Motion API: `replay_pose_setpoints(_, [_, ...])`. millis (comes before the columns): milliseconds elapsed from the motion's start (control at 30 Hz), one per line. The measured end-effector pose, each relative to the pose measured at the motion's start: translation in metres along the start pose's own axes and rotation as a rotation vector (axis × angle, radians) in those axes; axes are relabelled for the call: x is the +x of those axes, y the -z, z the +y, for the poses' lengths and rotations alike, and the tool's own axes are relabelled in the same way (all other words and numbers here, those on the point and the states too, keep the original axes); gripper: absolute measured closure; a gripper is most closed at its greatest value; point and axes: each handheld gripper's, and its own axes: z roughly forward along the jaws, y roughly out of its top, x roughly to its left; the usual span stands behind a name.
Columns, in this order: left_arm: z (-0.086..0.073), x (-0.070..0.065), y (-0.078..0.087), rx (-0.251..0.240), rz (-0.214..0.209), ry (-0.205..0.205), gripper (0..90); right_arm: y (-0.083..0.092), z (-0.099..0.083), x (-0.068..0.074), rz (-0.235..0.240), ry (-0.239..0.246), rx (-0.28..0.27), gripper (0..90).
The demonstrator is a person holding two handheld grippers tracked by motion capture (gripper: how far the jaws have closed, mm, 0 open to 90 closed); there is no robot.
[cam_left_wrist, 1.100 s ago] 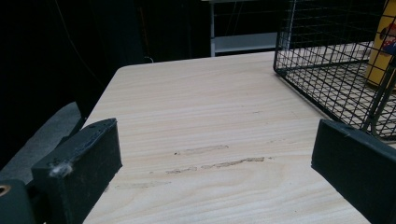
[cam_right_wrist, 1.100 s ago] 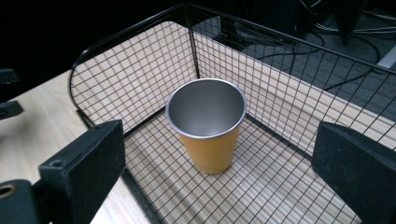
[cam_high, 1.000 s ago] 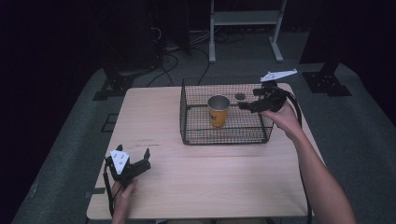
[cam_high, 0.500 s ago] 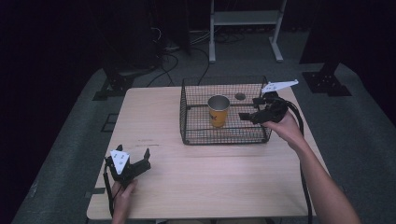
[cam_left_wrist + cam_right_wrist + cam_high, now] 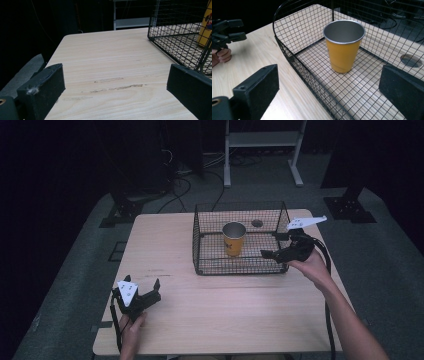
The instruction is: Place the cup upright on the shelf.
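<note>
A yellow cup [image 5: 233, 239] with a metal rim stands upright inside a black wire basket [image 5: 240, 265] on the wooden table [image 5: 225, 315]. My right gripper [image 5: 270, 245] is open at the basket's right front corner, with its jaws over the rim and aimed at the cup. In the right gripper view the cup [image 5: 343, 47] stands a short way beyond the wide-apart jaws of the right gripper [image 5: 329, 85], inside the basket [image 5: 287, 50]. My left gripper [image 5: 142, 284] rests open and empty near the table's front left. Its own view shows the left gripper [image 5: 115, 85] over bare wood, the basket [image 5: 180, 37] to the right.
A round cable hole [image 5: 257, 223] lies in the table under the basket's far side. A white shelf frame [image 5: 262, 150], cables and dark stands are on the floor behind the table. The table's front edge runs close to the left hand [image 5: 129, 332].
My right gripper has drawn back from the basket's far right corner toward its front right corner and dropped lower. The left gripper and the cup have not moved.
</note>
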Motion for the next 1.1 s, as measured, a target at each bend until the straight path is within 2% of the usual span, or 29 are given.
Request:
replay_pose_setpoints(267, [0.000,0.000,0.000,-0.003,-0.001,0.000,0.8,0.001,-0.014,0.009,0.028,0.006,0.000,2.3])
replay_pose_setpoints(467, [0.000,0.000,0.000,-0.003,-0.002,-0.002,0.8,0.004,-0.023,0.016,0.030,0.025,-0.001,2.3])
replay_pose_setpoints(1100, [0.000,-0.001,0.000,-0.003,-0.003,-0.008,0.8,0.006,-0.053,0.025,0.046,0.007,0.005,2.3])
